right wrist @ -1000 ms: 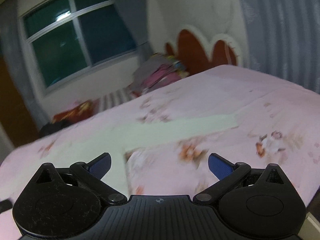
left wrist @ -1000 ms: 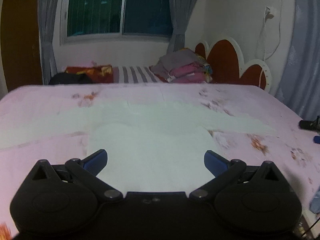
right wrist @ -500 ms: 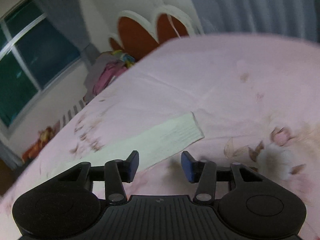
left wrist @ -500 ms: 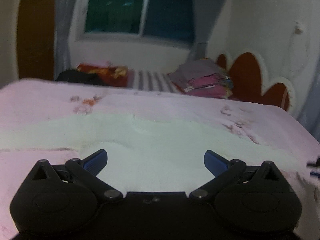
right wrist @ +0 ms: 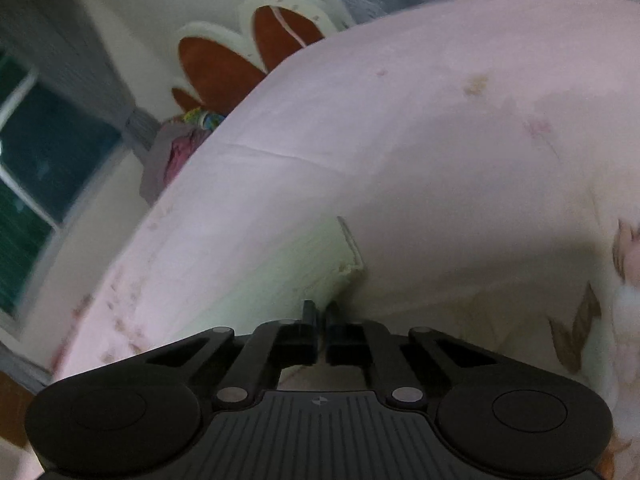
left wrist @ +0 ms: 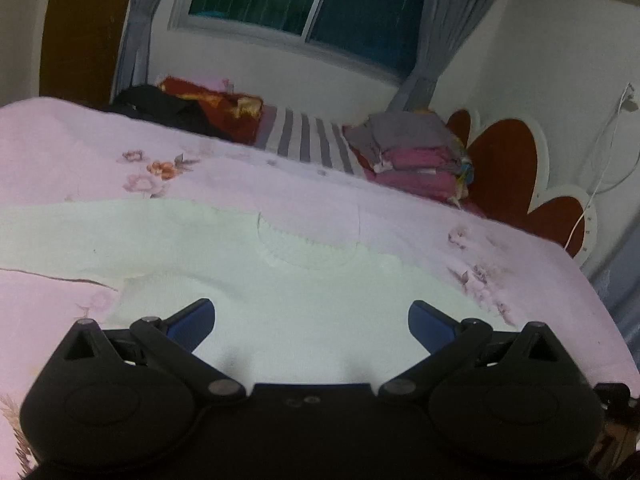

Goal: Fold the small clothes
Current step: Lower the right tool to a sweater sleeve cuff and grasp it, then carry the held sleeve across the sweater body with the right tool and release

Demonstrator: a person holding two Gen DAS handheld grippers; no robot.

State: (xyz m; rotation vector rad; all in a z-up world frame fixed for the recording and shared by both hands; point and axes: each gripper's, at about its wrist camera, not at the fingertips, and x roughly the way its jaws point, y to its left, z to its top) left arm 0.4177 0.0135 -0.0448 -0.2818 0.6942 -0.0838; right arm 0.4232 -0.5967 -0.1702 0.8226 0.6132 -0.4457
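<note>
A pale green long-sleeved sweater (left wrist: pixel 300 300) lies flat on the pink flowered bed sheet (left wrist: pixel 80 152), sleeves spread to both sides. My left gripper (left wrist: pixel 312 316) hovers open over the sweater's body, just short of the neckline (left wrist: pixel 308 252), with nothing between its blue pads. In the right wrist view one sleeve (right wrist: pixel 280 272) ends in a ribbed cuff (right wrist: pixel 350 248). My right gripper (right wrist: pixel 320 310) sits low at the sleeve's near edge by the cuff, its jaws closing to a pinch on the fabric, which puckers there.
A stack of folded clothes (left wrist: pixel 416 156) and a striped pillow (left wrist: pixel 308 140) lie at the far side of the bed. Dark clothing (left wrist: pixel 160 108) is further left. The red and white headboard (left wrist: pixel 504 168) stands at the right, under a hanging cable (left wrist: pixel 600 160).
The right gripper dropped to the sleeve's cuff end and closed from wide open to a pinch. The left gripper moved forward over the sweater and rolled, staying open.
</note>
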